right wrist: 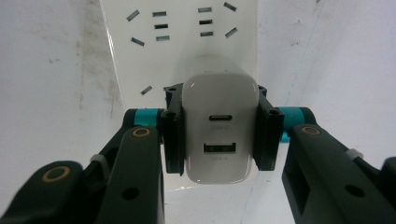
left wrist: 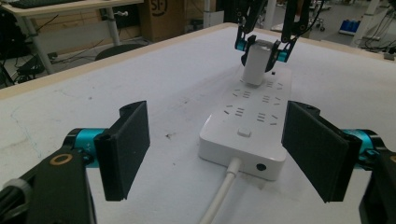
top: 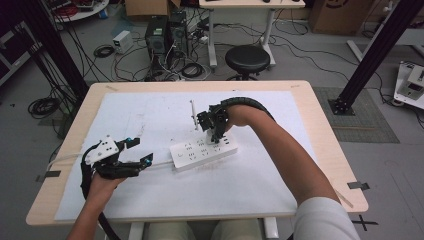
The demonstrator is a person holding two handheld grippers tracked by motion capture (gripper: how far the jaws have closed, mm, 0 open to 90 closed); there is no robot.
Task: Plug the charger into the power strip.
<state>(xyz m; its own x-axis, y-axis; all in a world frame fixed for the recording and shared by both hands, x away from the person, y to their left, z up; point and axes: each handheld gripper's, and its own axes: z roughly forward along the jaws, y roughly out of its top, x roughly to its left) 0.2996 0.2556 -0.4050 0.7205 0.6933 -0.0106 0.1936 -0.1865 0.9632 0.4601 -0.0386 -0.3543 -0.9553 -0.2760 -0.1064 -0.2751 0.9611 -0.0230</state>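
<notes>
Centrally on the white mat (top: 165, 195) that covers the table (top: 320, 125) lies the power strip (top: 202, 151), long axis running from near left to far right, sockets facing up, its cable (left wrist: 219, 196) leaving the near-left end. At its far-right end the charger (right wrist: 218, 130) stands upright on the strip, ports facing up. The right gripper (top: 216, 134) points down, jaws clamped on the charger's two sides. The left gripper (top: 134, 151) rests near the strip's left end, jaws wide apart, holding nothing.
</notes>
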